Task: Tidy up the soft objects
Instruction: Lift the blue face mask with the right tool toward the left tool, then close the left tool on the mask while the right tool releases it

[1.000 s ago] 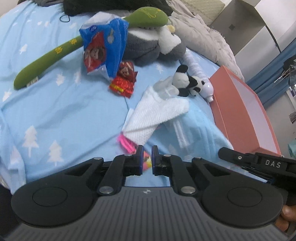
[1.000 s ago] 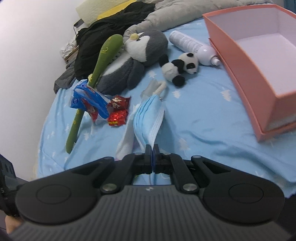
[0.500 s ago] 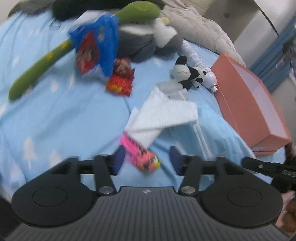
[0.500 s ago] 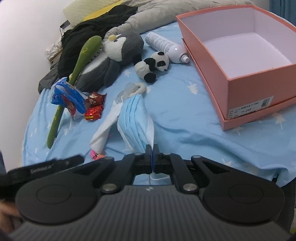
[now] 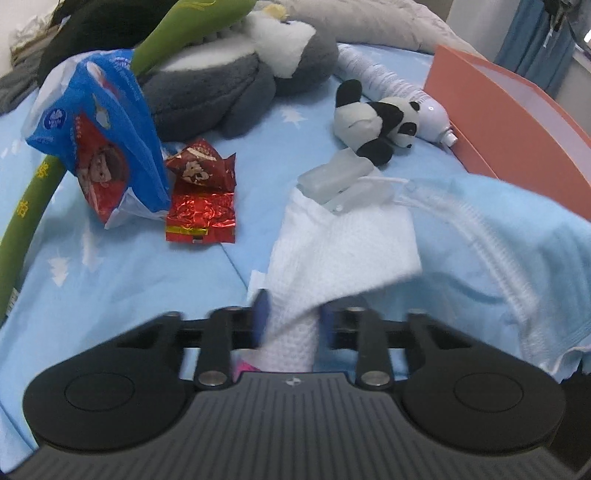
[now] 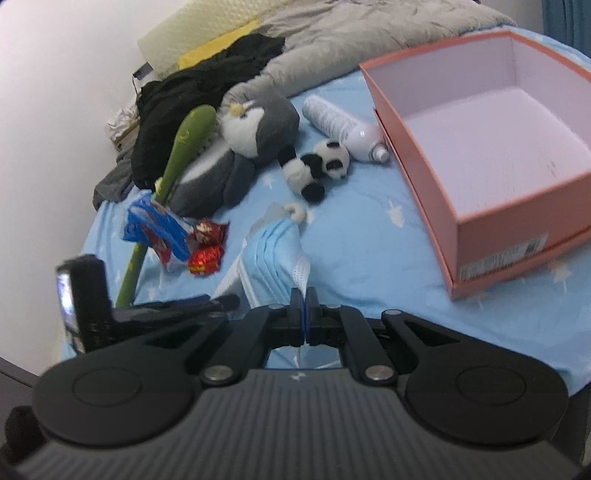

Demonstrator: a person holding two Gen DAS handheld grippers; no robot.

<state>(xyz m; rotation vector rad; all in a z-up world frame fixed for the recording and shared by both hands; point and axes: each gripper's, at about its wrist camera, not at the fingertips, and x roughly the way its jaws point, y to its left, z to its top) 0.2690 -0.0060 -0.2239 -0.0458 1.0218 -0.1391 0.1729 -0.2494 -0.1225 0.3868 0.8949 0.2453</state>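
Note:
My left gripper (image 5: 291, 317) is open, its jaws on either side of the near end of a white cloth (image 5: 343, 247) that lies on the blue bedsheet; a pink item (image 5: 245, 365) peeks out under it. My right gripper (image 6: 304, 319) is shut on a blue face mask (image 6: 275, 254), which also shows in the left wrist view (image 5: 517, 258). A small panda plush (image 6: 317, 166) (image 5: 376, 125) and a grey penguin plush (image 6: 240, 144) (image 5: 236, 77) lie farther back. The open pink box (image 6: 491, 122) stands at the right.
A green padded stick (image 6: 173, 173), a blue snack bag (image 5: 103, 147) and red wrappers (image 5: 201, 199) lie to the left. A white bottle (image 6: 343, 125) lies by the box. Black clothes (image 6: 207, 96) and a grey blanket (image 6: 369, 33) are piled behind.
My left gripper opened and moved forward, so its jaws now stand around the white cloth's end. My right gripper kept hold of the mask and shifted back, with the box now closer in view.

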